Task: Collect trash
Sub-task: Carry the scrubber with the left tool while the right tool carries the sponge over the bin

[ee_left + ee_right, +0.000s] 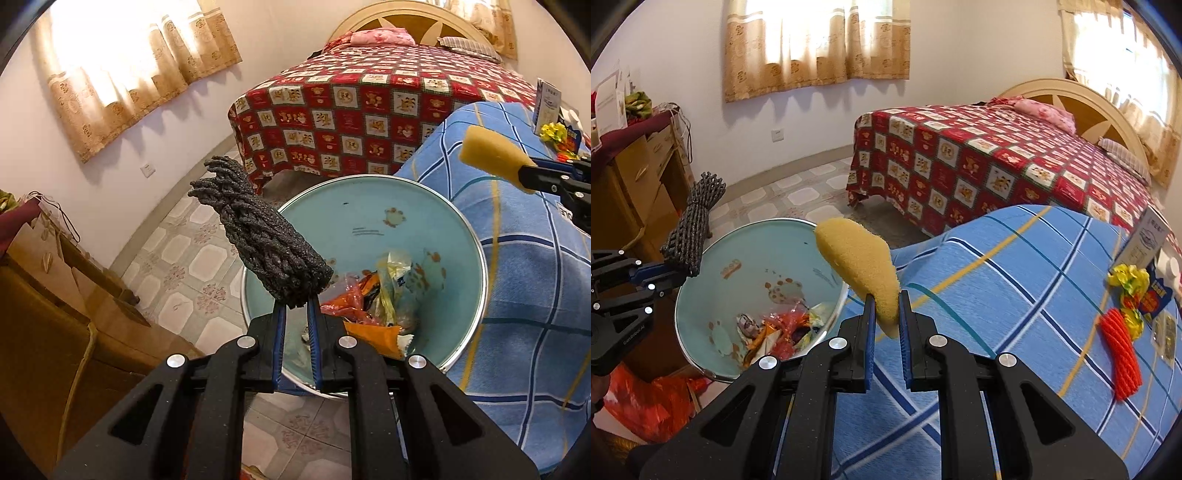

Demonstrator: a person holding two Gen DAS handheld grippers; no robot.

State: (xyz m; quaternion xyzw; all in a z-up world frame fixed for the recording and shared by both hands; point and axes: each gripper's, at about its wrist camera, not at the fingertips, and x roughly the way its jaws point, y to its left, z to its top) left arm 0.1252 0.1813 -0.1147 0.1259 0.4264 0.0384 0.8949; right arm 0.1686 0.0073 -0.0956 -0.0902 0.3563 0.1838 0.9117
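My left gripper (297,301) is shut on a black foam net sleeve (258,236) and holds it above the near rim of a light blue trash bin (369,206). The bin holds orange and yellow wrappers (373,299). My right gripper (886,299) is shut on a yellow sponge piece (857,254), held at the edge of the blue checked table (1015,280), right of the bin (738,254). The left gripper and the black net (692,225) show at the left of the right wrist view. The sponge (491,151) shows at the right of the left wrist view.
On the blue table lie an orange foam net (1121,354), yellow crumpled wrappers (1128,280), a blue packet (1156,299) and a white card (1148,236). A red-quilted bed (979,162) stands behind. A wooden cabinet (631,177) and a red bag (650,402) are at the left.
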